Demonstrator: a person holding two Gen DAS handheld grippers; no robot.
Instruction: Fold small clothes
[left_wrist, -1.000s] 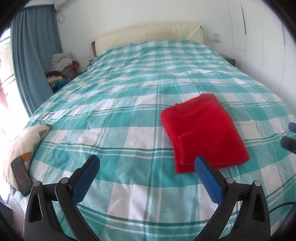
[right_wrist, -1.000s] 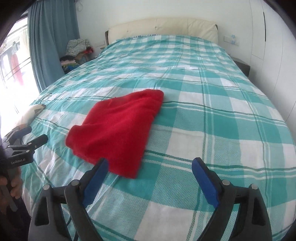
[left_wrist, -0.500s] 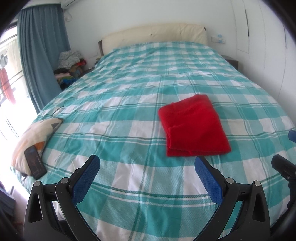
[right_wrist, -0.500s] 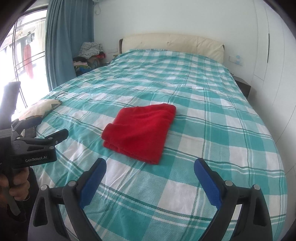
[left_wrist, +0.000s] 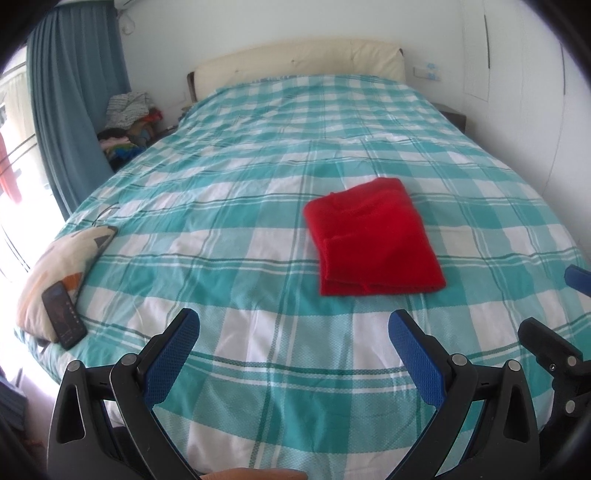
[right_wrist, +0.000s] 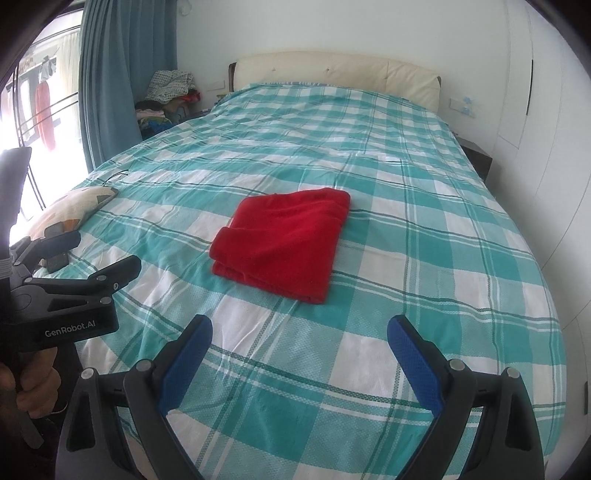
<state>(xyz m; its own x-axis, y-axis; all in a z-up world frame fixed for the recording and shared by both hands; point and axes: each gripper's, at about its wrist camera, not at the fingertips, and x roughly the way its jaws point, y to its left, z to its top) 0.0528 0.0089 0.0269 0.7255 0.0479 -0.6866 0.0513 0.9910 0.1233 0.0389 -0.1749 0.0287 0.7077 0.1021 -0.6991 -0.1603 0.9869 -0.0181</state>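
Note:
A red garment (left_wrist: 371, 236) lies folded into a neat rectangle on the teal checked bed (left_wrist: 229, 206). It also shows in the right wrist view (right_wrist: 284, 240). My left gripper (left_wrist: 293, 332) is open and empty, held back over the bed's near edge, short of the garment and to its left. My right gripper (right_wrist: 300, 338) is open and empty too, held back over the near edge, just right of the garment. The left gripper also shows at the left of the right wrist view (right_wrist: 70, 266).
A patterned cushion (left_wrist: 62, 269) with a black phone (left_wrist: 63, 319) on it lies at the bed's left corner. A pile of clothes (left_wrist: 129, 125) sits by the blue curtain (left_wrist: 70, 110). White wardrobe doors (right_wrist: 546, 110) line the right.
Both grippers have pulled back and up from the folded red garment, which now looks smaller and farther off. The garment has stayed in place.

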